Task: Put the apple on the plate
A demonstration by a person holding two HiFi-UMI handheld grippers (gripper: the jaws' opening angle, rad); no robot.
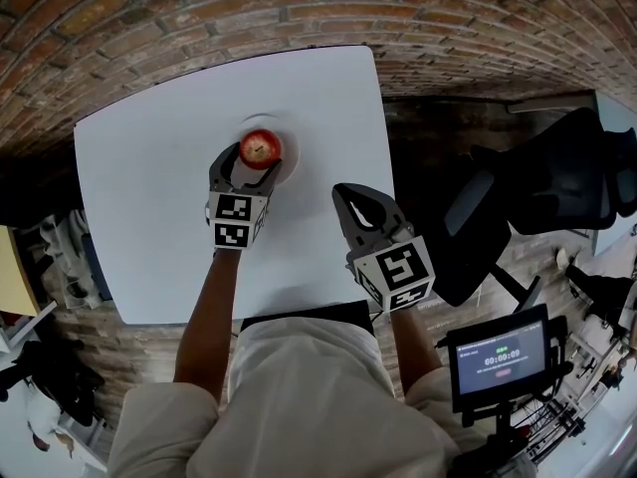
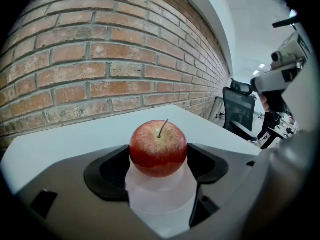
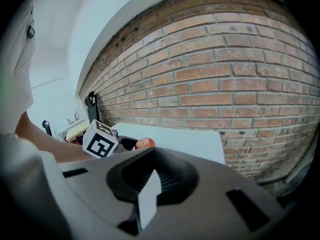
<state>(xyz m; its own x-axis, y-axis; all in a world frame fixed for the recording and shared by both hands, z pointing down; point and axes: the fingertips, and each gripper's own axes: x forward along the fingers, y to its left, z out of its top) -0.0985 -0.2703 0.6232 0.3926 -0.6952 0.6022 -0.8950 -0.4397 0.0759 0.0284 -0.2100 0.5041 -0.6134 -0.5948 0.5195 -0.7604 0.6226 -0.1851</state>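
Note:
A red apple with a stem rests on a small white plate at the far middle of the white table. My left gripper reaches in from the near side, its two dark jaws pressed against the apple's left and right sides. In the left gripper view the apple fills the gap of the left gripper, with white surface showing below it. My right gripper hovers over the table's right part, shut and holding nothing. The right gripper view shows the right gripper and the apple far to the left.
A brick wall runs behind the table's far edge. A black office chair stands right of the table. A small screen on a stand is at the lower right. The table's right edge lies close to my right gripper.

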